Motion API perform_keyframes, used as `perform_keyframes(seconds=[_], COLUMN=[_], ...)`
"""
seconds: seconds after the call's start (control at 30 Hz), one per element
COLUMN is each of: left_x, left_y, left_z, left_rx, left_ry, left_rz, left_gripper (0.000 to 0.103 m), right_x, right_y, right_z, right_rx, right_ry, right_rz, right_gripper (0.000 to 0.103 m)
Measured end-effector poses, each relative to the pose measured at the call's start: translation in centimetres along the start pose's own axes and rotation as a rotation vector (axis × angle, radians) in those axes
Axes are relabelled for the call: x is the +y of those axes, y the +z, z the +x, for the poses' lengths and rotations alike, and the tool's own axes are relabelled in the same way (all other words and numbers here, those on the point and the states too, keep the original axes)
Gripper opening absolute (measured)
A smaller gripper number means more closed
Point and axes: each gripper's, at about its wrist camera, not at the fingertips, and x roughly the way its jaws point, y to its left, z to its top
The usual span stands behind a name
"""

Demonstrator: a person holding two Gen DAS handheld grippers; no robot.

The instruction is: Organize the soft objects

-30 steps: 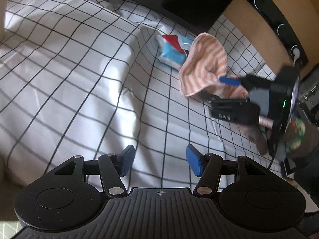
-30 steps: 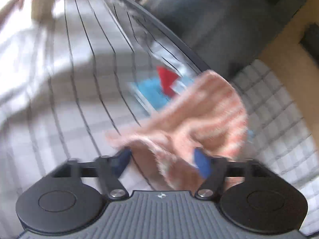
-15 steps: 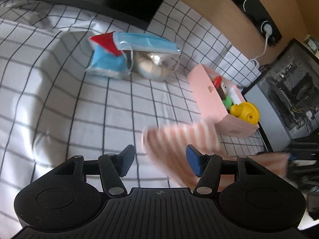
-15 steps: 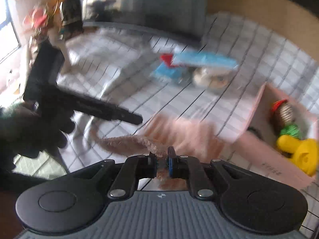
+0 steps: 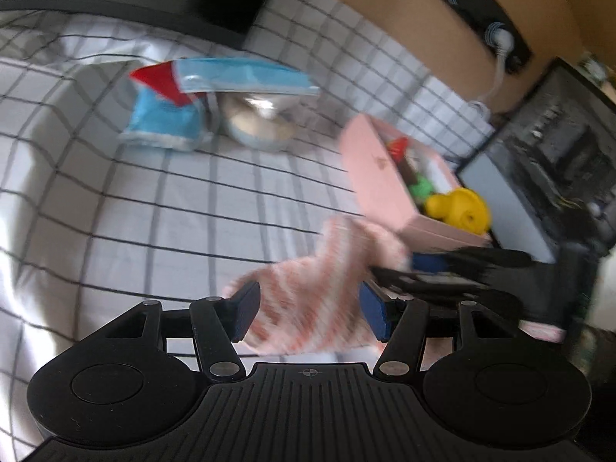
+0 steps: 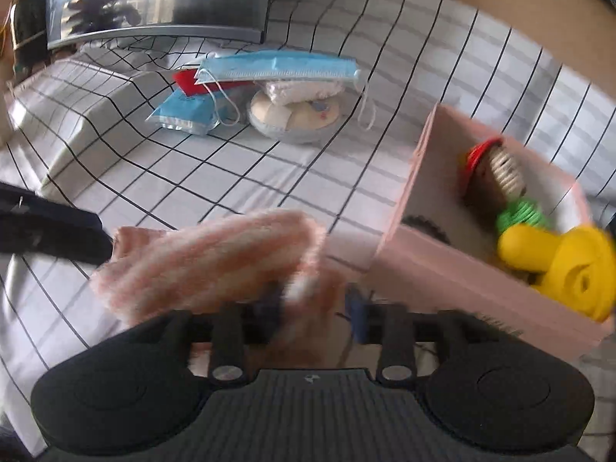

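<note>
A pink-and-white striped cloth (image 5: 319, 296) (image 6: 208, 258) lies crumpled on the checked bed sheet (image 5: 115, 211), just left of the pink box (image 6: 454, 269). My right gripper (image 6: 312, 313) is right over the cloth. Its jaws are opening, with cloth draped over the left pad and bunched between the two, and the pads do not press on it. My left gripper (image 5: 308, 310) is open. The cloth shows in the gap between its blue pads, and nothing is pinched. The right gripper's black fingers (image 5: 442, 269) reach in beside the cloth in the left wrist view.
The pink box (image 5: 377, 161) holds a yellow toy (image 6: 558, 261), a green piece and a brush. Farther back on the sheet lie a blue face mask (image 6: 277, 67), a blue-and-red packet (image 6: 184, 109) and a round padded thing (image 6: 292, 115). Dark furniture stands at the right.
The right gripper carried the cloth from beside the packet to next to the pink box, was shut on it half a second ago, and now has spread jaws. The left view swung right.
</note>
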Motion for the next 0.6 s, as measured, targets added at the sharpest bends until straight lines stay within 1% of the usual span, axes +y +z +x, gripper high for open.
perform_keyframes(seconds=[0.03,0.1,0.17,0.23,0.37,0.5,0.57,0.6], left_x=[0.2,0.6,0.9,0.7,-0.4,-2.0,-2.9,-3.1], left_y=[0.0,0.2,1.0,2.3,5.8,9.5,10.8,11.2], left_z=[0.1,0.2,0.0,-0.2,0.1,2.6,4.9,6.0], left_rx=[-0.002,-0.02,-0.048,-0.076,-0.153,-0.155,-0.14,-0.126], left_ry=[0.021,0.071,0.111,0.145,0.238,0.338,0.435,0.478], left_rz=[-0.012,-0.029,-0.027,0.027,0.263,0.515,0.675,0.73], left_gripper=[0.062,0.062,0.062,0.062,0.062,0.063,0.063,0.064], right_x=[-0.2,-0.8,-1.6,-2.3,-3.4,-3.9,-4.0,-4.1], right_y=[-0.1,-0.5,-0.9,-1.1,-2.2,-3.3,-3.9,-4.2], right_z=[-0.6,-2.3,-3.7,-5.0,-6.7,-7.5,-7.8,-7.9], right_rx=[-0.016,-0.058,-0.081,-0.092,-0.112,-0.111,-0.111,-0.111], right_ry=[-0.002,0.003,0.004,0.005,-0.009,-0.023,-0.036,-0.047], right_rz=[-0.014,-0.022,-0.004,0.021,0.059,0.088,0.092,0.096], right_gripper=[0.064,0.07,0.071,0.072,0.072,0.072,0.072,0.072])
